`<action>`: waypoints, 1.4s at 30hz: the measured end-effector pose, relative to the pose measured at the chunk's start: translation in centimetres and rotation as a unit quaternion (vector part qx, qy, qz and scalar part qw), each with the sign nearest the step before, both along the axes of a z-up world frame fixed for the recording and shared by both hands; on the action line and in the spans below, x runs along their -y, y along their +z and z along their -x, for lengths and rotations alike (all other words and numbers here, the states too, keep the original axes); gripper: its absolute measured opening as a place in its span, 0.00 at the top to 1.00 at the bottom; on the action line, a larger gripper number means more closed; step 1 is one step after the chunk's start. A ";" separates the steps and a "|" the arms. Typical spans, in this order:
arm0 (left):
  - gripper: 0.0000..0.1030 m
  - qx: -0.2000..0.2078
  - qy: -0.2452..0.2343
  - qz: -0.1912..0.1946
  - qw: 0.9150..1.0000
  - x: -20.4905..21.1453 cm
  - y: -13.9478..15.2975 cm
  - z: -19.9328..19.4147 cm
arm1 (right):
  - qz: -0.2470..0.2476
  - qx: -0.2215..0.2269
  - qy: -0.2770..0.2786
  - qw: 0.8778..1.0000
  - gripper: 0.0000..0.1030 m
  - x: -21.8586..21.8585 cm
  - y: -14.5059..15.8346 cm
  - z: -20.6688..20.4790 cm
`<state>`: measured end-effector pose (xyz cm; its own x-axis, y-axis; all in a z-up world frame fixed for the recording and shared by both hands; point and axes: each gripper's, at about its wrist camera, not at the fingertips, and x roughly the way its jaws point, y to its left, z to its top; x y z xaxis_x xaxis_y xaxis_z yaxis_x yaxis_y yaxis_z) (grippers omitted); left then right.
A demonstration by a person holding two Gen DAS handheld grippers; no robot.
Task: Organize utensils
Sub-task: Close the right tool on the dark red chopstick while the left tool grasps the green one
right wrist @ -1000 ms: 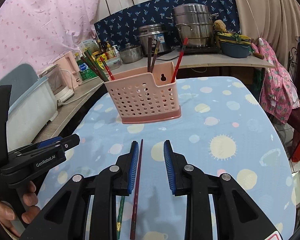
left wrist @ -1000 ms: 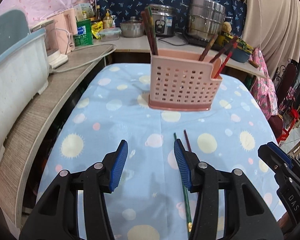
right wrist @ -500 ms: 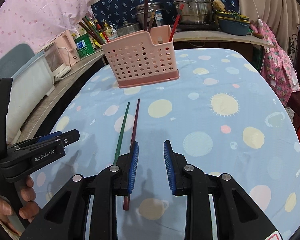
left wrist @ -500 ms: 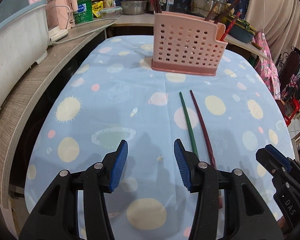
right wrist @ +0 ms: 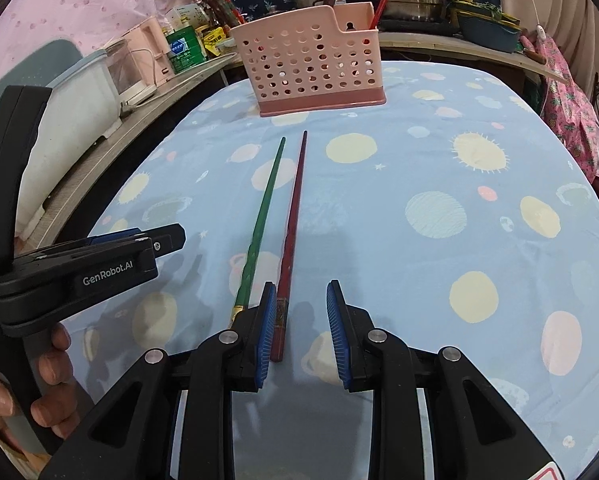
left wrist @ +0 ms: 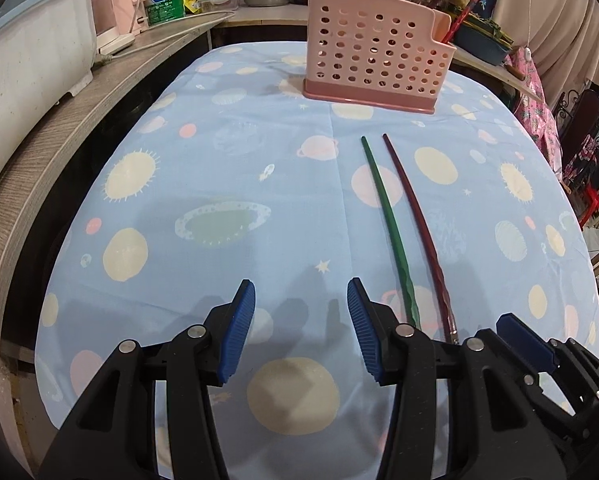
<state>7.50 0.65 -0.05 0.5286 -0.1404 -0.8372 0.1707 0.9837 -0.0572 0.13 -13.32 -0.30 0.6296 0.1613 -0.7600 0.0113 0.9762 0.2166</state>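
Blue-padded right gripper hangs narrowly parted and empty, the dark red chopstick's butt between its jaws; the left gripper gapes wider, holding nothing. Beside it lies the green chopstick; both remain unsorted, I judge, short of the perforated pink plastic utensil basket already holding several.

Green chopstick: lies flat on the blue cloth, thin tip toward the basket.
Dark red chopstick: just beside the green one (almost side by side).
Pink basket: full of holes, stands upright, more chopsticks inside.
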 end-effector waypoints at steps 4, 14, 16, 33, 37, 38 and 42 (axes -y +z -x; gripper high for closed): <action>0.56 -0.005 0.002 0.000 1.000 -0.2 -0.4 0.1 | 0.004 -0.005 0.009 1.000 0.75 -0.6 -0.4 0.0; 0.56 -0.015 -0.001 0.000 1.000 -0.2 -1.1 0.5 | 0.017 -0.018 0.023 0.999 0.81 -1.6 -1.4 0.3; 0.56 -0.016 -0.003 0.000 1.000 -0.1 -1.1 0.6 | 0.019 -0.021 0.020 0.999 0.87 -1.4 -1.7 0.3; 0.32 -0.023 -0.062 0.007 0.998 3.7 -1.4 3.4 | 0.007 -0.023 -0.044 0.999 0.93 2.5 -1.8 1.4; 0.32 -0.026 -0.071 -0.005 0.997 4.6 -2.0 3.7 | 0.004 -0.023 -0.044 0.999 0.93 2.6 -1.8 1.5; 0.32 -0.027 -0.070 -0.008 0.997 4.7 -2.1 3.6 | 0.004 -0.023 -0.044 0.999 0.93 2.6 -1.8 1.5; 0.39 -0.031 -0.067 -0.009 0.997 4.5 -2.5 3.5 | 0.004 -0.022 -0.044 0.999 0.93 2.6 -1.9 1.5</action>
